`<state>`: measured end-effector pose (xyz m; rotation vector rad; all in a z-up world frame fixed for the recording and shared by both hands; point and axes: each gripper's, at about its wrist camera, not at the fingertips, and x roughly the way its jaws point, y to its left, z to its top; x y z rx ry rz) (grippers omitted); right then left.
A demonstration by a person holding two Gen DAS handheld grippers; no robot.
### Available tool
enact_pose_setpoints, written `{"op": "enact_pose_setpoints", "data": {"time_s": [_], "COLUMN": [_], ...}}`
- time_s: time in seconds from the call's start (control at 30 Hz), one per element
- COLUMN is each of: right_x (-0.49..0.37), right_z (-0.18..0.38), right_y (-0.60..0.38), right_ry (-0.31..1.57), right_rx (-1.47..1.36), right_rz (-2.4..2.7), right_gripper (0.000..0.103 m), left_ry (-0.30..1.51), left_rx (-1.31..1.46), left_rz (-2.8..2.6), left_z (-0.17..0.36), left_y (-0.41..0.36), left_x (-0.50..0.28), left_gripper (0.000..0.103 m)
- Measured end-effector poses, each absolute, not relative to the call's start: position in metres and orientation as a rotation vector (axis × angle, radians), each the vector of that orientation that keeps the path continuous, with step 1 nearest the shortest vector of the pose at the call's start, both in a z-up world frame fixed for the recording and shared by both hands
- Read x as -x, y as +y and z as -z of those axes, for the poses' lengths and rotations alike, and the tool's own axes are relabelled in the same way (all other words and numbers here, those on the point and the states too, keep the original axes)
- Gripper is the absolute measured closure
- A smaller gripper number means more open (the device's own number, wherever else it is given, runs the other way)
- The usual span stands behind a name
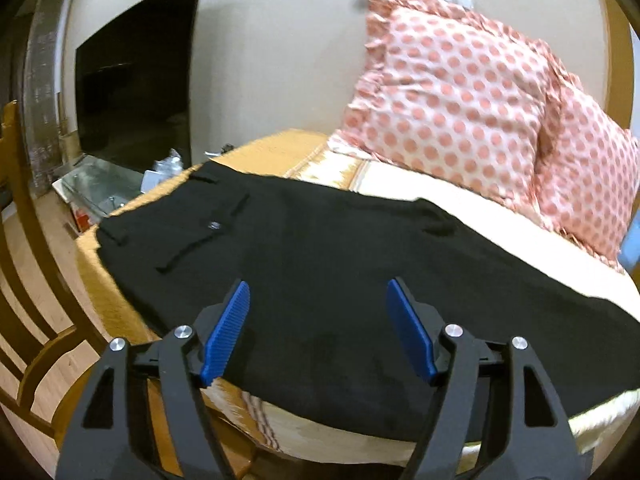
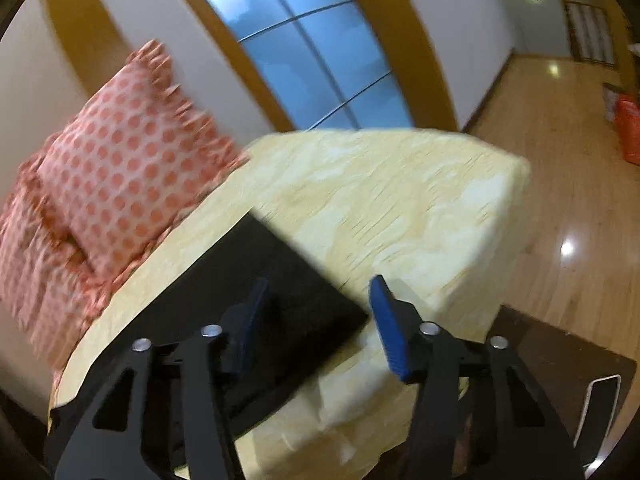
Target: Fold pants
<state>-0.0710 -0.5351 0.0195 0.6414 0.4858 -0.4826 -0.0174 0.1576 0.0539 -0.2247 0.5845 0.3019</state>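
Black pants (image 1: 320, 256) lie flat across the yellow-covered bed (image 1: 400, 176), waistband and button at the left, legs running off to the right. My left gripper (image 1: 318, 292) is open and empty, hovering over the pants near the bed's front edge. In the right wrist view the leg end of the pants (image 2: 280, 280) lies on the bed (image 2: 400, 200). My right gripper (image 2: 318, 292) is open and empty, its jaws standing either side of the hem corner, above it.
Two pink polka-dot pillows (image 1: 452, 88) lean on the wall at the back of the bed; they also show in the right wrist view (image 2: 120, 168). A wooden chair (image 1: 36, 320) stands at left. A dark TV (image 1: 136, 80) and glass stand are behind. Wooden floor (image 2: 560, 200) is right.
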Motion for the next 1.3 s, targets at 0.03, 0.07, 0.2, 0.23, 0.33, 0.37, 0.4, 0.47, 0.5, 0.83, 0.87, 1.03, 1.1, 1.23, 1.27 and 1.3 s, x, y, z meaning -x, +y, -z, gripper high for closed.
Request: {"op": "enact_pose_setpoints", "data": {"time_s": [0.03, 0.07, 0.2, 0.23, 0.33, 0.37, 0.4, 0.47, 0.5, 0.83, 0.87, 1.03, 1.1, 1.23, 1.27, 1.3], "right_x": [0.073, 0.074, 0.081, 0.079, 0.077, 0.078, 0.077, 0.072, 0.070, 0.014, 0.004, -0.048, -0.059, -0.068, -0.069, -0.070], "right_z": [-0.019, -0.019, -0.014, -0.011, -0.008, -0.006, -0.004, 0.000, 0.001, -0.097, -0.107, -0.109, -0.077, -0.035, -0.036, -0.038], "right_y": [-0.527, -0.522, -0.505, -0.505, -0.512, -0.516, -0.520, -0.527, -0.528, -0.415, -0.391, -0.218, -0.153, -0.109, -0.108, -0.109], "right_ry": [0.486, 0.485, 0.460, 0.461, 0.431, 0.417, 0.408, 0.402, 0.405, 0.340, 0.337, 0.510, 0.657, 0.813, 0.811, 0.800], "right_rx": [-0.636, -0.642, -0.701, -0.727, -0.800, -0.828, -0.852, -0.881, -0.888, -0.574, -0.541, -0.313, -0.210, -0.169, -0.175, -0.178], "right_rz": [0.462, 0.444, 0.340, 0.313, 0.297, 0.305, 0.324, 0.350, 0.351, 0.123, 0.050, -0.436, -0.573, -0.620, -0.612, -0.605], "right_gripper": [0.053, 0.055, 0.063, 0.066, 0.067, 0.071, 0.075, 0.090, 0.093, 0.098, 0.098, 0.098, 0.098, 0.098, 0.098, 0.098], "left_ry": [0.591, 0.598, 0.630, 0.634, 0.652, 0.656, 0.655, 0.651, 0.649, 0.624, 0.622, 0.620, 0.614, 0.607, 0.605, 0.603], "left_rx": [0.226, 0.230, 0.261, 0.269, 0.293, 0.297, 0.298, 0.292, 0.285, 0.221, 0.219, 0.236, 0.263, 0.295, 0.297, 0.299], "left_rz": [-0.297, -0.294, -0.279, -0.276, -0.265, -0.260, -0.256, -0.241, -0.234, -0.191, -0.192, -0.195, -0.189, -0.173, -0.170, -0.165], "left_z": [-0.051, -0.050, -0.039, -0.038, -0.031, -0.028, -0.027, -0.024, -0.023, -0.016, -0.016, -0.016, -0.017, -0.019, -0.019, -0.019], "left_y": [0.157, 0.156, 0.159, 0.160, 0.163, 0.164, 0.164, 0.164, 0.163, 0.153, 0.152, 0.155, 0.158, 0.163, 0.163, 0.164], "left_x": [0.016, 0.015, 0.010, 0.010, 0.010, 0.010, 0.011, 0.012, 0.013, 0.012, 0.012, 0.012, 0.012, 0.013, 0.013, 0.013], "left_gripper": [0.030, 0.030, 0.030, 0.029, 0.028, 0.027, 0.025, 0.023, 0.020, 0.006, 0.006, 0.005, 0.004, 0.004, 0.004, 0.004]}}
